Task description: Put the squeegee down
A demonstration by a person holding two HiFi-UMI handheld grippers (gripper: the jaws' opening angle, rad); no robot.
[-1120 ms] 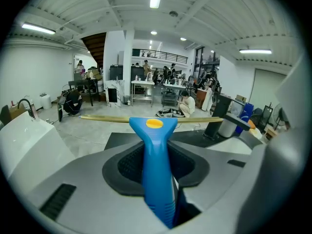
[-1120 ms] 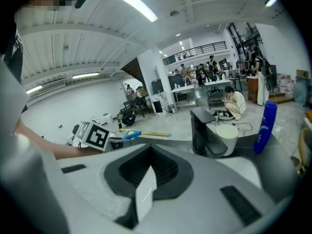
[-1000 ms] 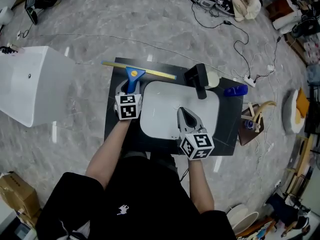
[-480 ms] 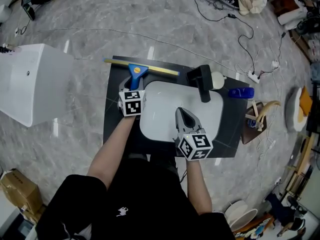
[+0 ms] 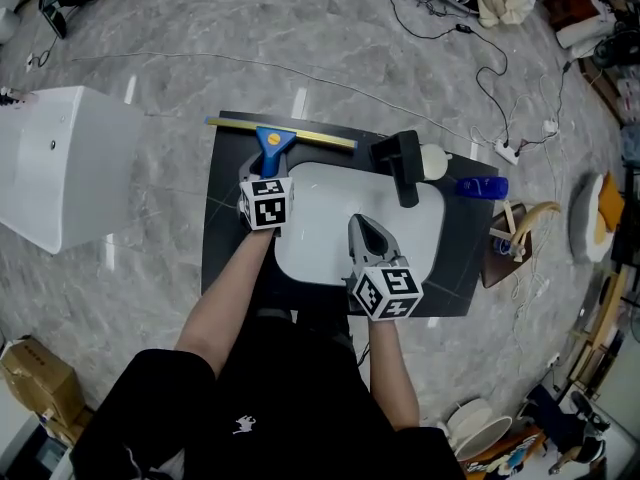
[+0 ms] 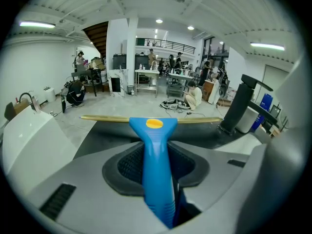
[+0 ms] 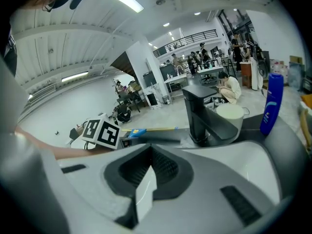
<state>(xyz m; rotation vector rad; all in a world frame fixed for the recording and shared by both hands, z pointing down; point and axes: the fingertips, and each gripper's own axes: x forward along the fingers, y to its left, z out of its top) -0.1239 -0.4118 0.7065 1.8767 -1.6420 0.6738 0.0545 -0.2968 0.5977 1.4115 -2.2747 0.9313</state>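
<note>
The squeegee (image 5: pixel 271 145) has a blue handle and a long yellow blade (image 5: pixel 300 134) that lies across the far edge of the black top (image 5: pixel 225 253). My left gripper (image 5: pixel 265 173) is shut on the handle, left of the white basin (image 5: pixel 320 248). In the left gripper view the blue squeegee handle (image 6: pixel 155 145) runs up between the left gripper's (image 6: pixel 157 167) dark pads to the blade (image 6: pixel 102 118). Whether the blade touches the top I cannot tell. My right gripper (image 5: pixel 365 226) hovers over the basin, shut and empty; in its own view the right gripper (image 7: pixel 145 179) holds nothing.
A black faucet (image 5: pixel 400 163) stands behind the basin, with a white round container (image 5: pixel 434 160) and a blue bottle (image 5: pixel 483 184) to its right. A white box (image 5: pixel 60 168) sits on the floor at left. Cables (image 5: pixel 480 78) trail across the floor beyond.
Both grippers have sunk a little. The left one has brought the squeegee lower, toward the back of the black top; the right one has come down slightly over the basin.
</note>
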